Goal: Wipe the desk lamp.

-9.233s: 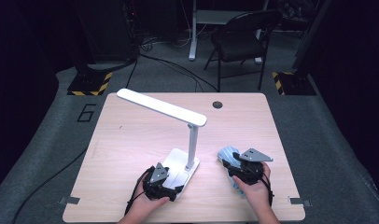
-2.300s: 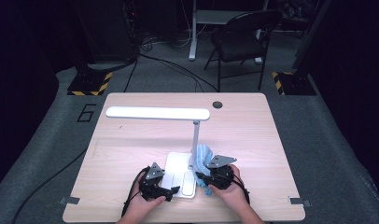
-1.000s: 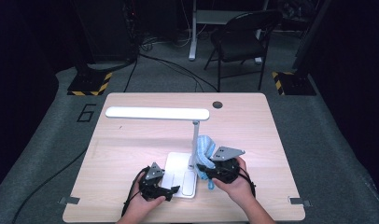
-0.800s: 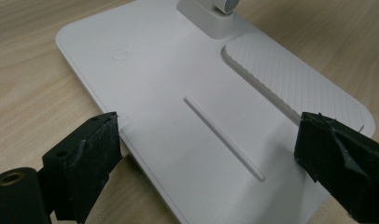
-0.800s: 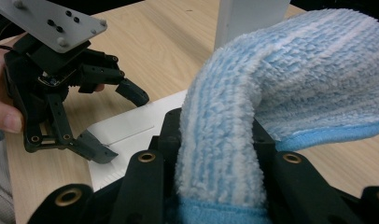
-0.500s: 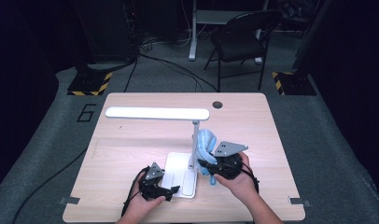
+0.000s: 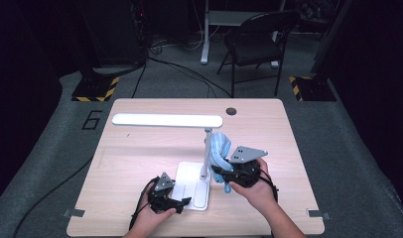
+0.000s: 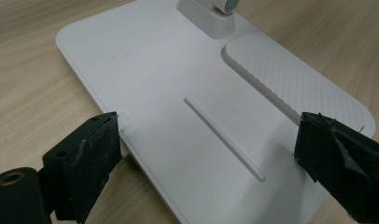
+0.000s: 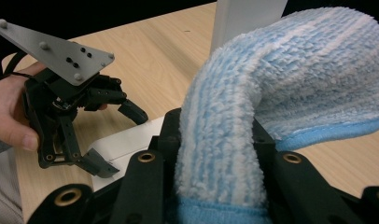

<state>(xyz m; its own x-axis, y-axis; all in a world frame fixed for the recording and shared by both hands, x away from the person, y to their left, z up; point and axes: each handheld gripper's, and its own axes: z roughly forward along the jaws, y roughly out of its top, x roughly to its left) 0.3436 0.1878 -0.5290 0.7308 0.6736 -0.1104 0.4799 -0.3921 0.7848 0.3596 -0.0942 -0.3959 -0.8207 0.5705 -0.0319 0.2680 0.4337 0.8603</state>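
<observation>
The right gripper (image 7: 225,174) has its jaws clenched on a fluffy blue cloth (image 7: 220,151). The cloth is up against the thin white pole (image 7: 206,153) of a desk lamp (image 7: 167,120), which stands on the wooden table (image 7: 140,148). It looks like the cloth is there to wipe the pole.

The cloth is soft and light. It bends and flops over at the top, as the right gripper view shows (image 9: 281,79). It will not break and it will not slip much, because it is fuzzy. The best place to hold it is low down in a bunch, where the jaws squeeze it now, so the loose end can rub.

The lamp is stiff and tall, so it may tip if pushed. The left gripper (image 7: 182,204) has its jaws spread apart at either side of the flat white base (image 8: 178,93). I cannot tell if they press on it. Low on the base is a good place to keep the lamp steady.
</observation>
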